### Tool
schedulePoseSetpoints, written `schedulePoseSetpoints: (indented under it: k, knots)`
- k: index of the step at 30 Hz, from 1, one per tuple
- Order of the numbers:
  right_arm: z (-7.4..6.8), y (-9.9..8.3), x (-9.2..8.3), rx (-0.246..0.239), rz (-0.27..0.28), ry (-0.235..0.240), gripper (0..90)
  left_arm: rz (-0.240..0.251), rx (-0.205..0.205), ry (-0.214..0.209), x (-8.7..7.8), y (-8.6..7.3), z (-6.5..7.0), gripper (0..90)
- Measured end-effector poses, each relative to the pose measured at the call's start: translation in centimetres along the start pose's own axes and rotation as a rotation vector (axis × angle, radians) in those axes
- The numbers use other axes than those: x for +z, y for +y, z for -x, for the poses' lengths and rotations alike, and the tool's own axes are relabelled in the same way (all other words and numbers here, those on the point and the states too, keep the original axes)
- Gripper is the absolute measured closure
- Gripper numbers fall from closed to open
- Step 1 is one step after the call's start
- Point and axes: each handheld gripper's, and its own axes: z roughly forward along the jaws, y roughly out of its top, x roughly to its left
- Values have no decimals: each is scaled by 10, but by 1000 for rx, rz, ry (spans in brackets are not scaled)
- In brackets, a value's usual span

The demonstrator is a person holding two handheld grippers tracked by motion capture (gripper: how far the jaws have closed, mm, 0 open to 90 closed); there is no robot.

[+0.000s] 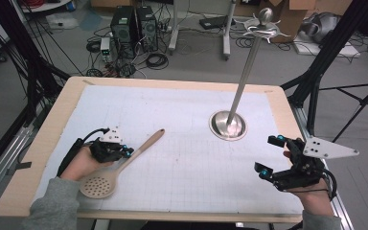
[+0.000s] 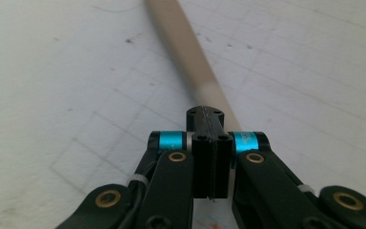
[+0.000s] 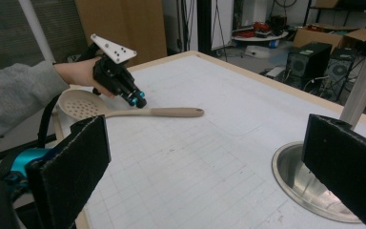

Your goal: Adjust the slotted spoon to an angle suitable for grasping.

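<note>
Now the left tool [image 1: 130,152] — jaws closed — clamps the slotted spoon [image 1: 120,168].

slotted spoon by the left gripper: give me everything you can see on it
The slotted spoon is pale beige, wood-like or plastic, with a round perforated bowl and a long straight handle with a small hole near its tip. It lies on the white gridded mat, bowl toward the person, handle pointing diagonally away. The left gripper sits at the handle's middle, jaws shut; whether they clamp it I cannot tell.
</note>
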Motion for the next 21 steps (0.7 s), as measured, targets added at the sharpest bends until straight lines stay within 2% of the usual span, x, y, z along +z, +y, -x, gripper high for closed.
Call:
schedulePoseSetpoints:
  k: [3,4,7,14,18,21]
  knots:
    - [1,0,-1,-9,1,-4,14,53,-11,42,-9,9,-3,899]
    - [1,-1,-2,1,0,-5,14,69,-21,40,-10,12,-4,900]
    - [2,-2,-3,6,4,-11,14,73,-30,35,-11,20,-2,899]
    - [1,-1,-3,-1,3,-6,14,-4,-97,38,4,24,2,899]
    - [1,-1,-5,0,7,-9,14,-42,-102,40,12,22,2,899]
    - [2,-2,-6,5,7,-12,15,-60,-98,17,16,20,3,899]
